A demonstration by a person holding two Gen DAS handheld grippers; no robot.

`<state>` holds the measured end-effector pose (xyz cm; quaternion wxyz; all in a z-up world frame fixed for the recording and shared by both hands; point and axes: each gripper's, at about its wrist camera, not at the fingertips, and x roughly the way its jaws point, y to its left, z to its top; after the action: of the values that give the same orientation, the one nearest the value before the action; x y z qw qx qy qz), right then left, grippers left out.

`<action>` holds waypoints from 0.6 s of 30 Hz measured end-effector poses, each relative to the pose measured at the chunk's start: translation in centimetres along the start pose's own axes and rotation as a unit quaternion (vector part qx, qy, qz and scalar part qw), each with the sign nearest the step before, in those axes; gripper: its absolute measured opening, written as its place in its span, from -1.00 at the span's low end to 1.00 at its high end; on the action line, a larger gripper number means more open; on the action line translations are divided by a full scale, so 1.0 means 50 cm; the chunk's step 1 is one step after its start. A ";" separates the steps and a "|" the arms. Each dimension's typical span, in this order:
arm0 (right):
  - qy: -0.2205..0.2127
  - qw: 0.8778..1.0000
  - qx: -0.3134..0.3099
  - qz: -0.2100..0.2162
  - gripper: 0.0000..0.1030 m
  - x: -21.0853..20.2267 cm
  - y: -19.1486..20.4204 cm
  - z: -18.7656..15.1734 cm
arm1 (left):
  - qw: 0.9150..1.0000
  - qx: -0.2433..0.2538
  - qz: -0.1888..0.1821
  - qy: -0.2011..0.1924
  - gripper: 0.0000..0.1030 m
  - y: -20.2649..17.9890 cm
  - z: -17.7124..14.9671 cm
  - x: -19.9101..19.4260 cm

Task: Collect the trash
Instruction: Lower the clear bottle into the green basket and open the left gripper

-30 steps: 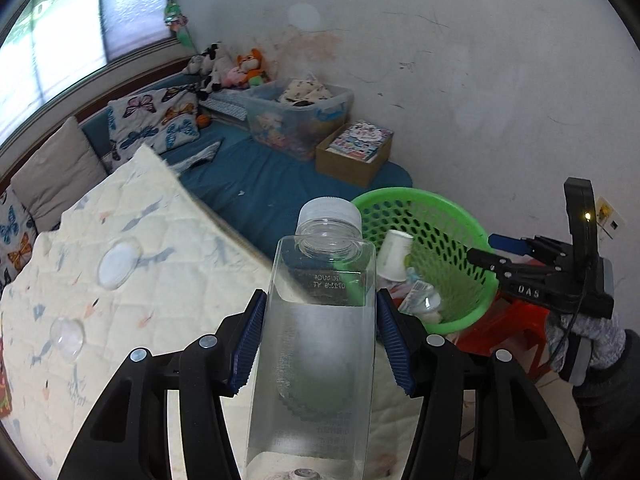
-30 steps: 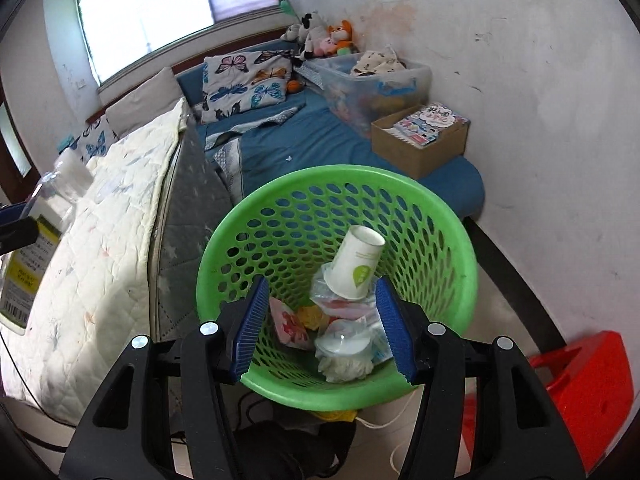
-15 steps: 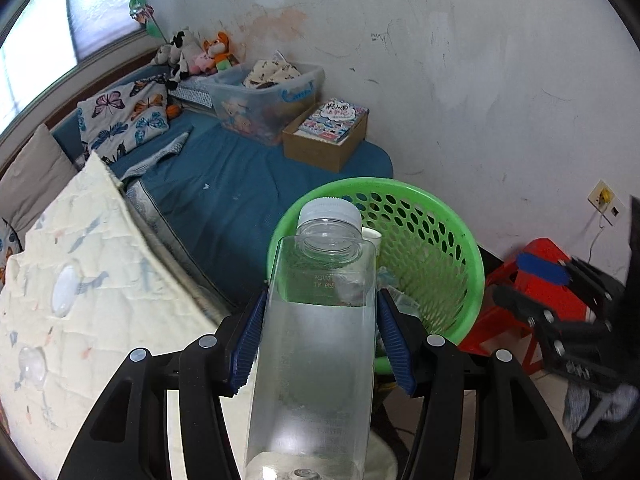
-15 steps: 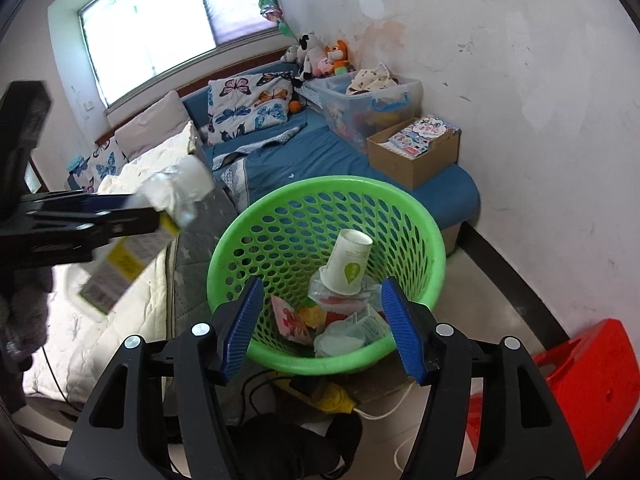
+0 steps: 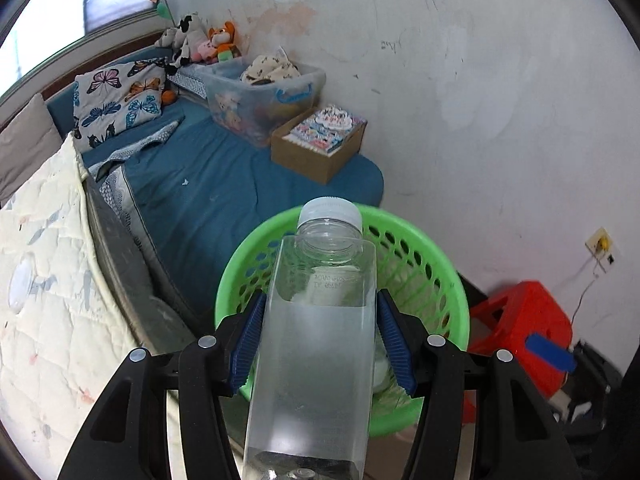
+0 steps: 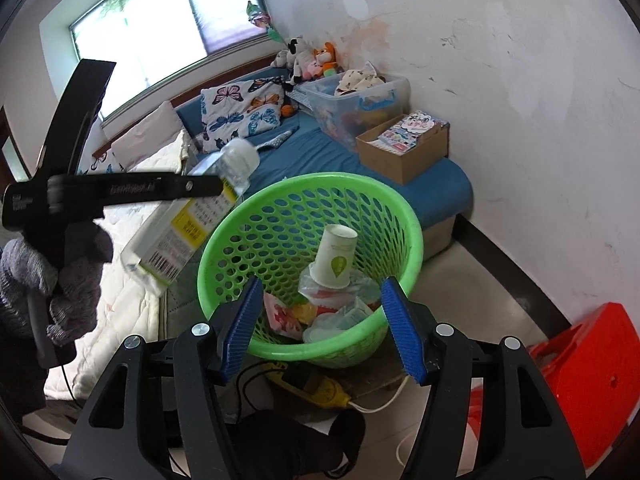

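My left gripper (image 5: 320,340) is shut on a clear plastic bottle (image 5: 316,352) with a white cap, held just in front of and above the green mesh basket (image 5: 436,280). In the right wrist view the bottle (image 6: 188,220) shows a yellow label and hangs tilted at the basket's left rim (image 6: 224,224), gripped by the left gripper (image 6: 192,188). My right gripper (image 6: 322,324) is open and empty over the basket's near rim. Inside lie a paper cup (image 6: 334,256), wrappers and plastic bags.
The basket stands on the floor between a quilted mattress (image 5: 44,280) at left and a blue bed (image 5: 224,184) behind. A cardboard box (image 5: 320,144) and clear storage bin (image 5: 264,92) sit on the bed. A red stool (image 6: 592,384) is at right; cables and a yellow plug (image 6: 320,388) lie below.
My left gripper has carried the bottle rightward, from over the mattress to the basket's left rim. My right gripper has pulled back a little from the basket, still open.
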<state>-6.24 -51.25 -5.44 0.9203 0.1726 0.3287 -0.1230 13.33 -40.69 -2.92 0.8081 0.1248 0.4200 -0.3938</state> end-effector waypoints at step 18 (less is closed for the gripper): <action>0.000 1.000 -0.018 0.023 0.22 0.002 0.041 0.006 | 0.999 -0.024 -0.007 -0.048 0.26 0.047 -0.020 -0.085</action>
<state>-5.32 -49.53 -4.79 0.9259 0.1641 0.3266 -0.0959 13.09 -36.35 -0.53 0.8270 0.0833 0.3913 -0.3951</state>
